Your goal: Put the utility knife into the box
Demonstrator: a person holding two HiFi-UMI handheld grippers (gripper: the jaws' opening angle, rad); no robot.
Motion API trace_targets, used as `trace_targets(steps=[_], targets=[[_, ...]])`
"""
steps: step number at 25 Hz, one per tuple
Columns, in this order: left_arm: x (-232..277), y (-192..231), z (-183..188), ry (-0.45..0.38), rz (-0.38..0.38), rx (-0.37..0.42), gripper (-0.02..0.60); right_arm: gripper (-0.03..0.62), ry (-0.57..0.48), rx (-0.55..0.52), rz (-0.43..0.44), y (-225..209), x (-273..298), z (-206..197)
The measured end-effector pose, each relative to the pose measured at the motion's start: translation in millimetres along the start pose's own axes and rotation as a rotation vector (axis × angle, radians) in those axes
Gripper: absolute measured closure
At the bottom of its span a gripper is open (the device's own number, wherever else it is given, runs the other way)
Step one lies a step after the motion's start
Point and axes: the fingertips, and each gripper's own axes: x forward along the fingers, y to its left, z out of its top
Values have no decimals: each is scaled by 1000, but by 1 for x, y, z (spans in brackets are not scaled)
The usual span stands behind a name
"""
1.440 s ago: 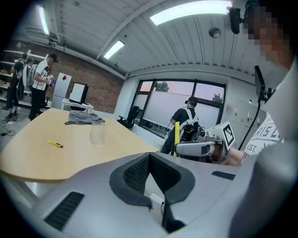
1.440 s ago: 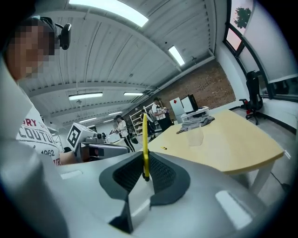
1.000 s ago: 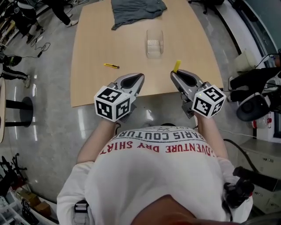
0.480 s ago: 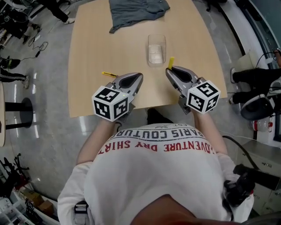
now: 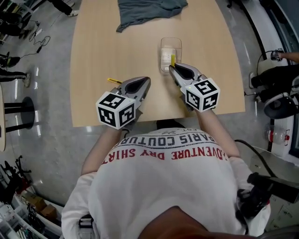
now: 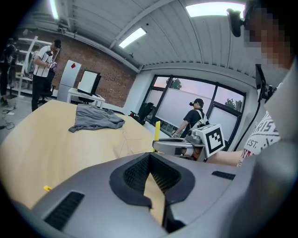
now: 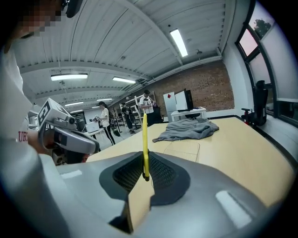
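A yellow utility knife (image 5: 173,60) stands upright in my right gripper (image 5: 173,69), which is shut on its lower end. Its tip overlaps the near edge of the clear plastic box (image 5: 171,46) on the wooden table (image 5: 93,46). In the right gripper view the knife (image 7: 145,139) rises between the jaws of the right gripper (image 7: 145,162), with the box (image 7: 184,149) lying just ahead. My left gripper (image 5: 145,82) hovers over the table's near edge, shut and empty. A second small yellow knife (image 5: 113,80) lies on the table just left of it.
A grey cloth (image 5: 147,10) lies crumpled at the table's far edge, beyond the box. People stand by desks and monitors (image 6: 88,82) in the background. Chairs and equipment (image 5: 275,88) stand on the floor to the right of the table.
My right gripper has carried the yellow knife leftward and forward, from near the table's front edge up to the clear box. The left gripper has hardly moved.
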Motion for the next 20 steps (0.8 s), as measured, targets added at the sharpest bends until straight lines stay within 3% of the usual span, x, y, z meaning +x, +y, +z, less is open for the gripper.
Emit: trace_targets(steps=[5, 20], targets=[[7, 21, -8, 11, 13, -41, 581, 556, 48, -21, -53, -17, 41, -22], [-12, 27, -17, 15, 45, -92, 581, 554, 194, -59, -147, -26, 57, -61]])
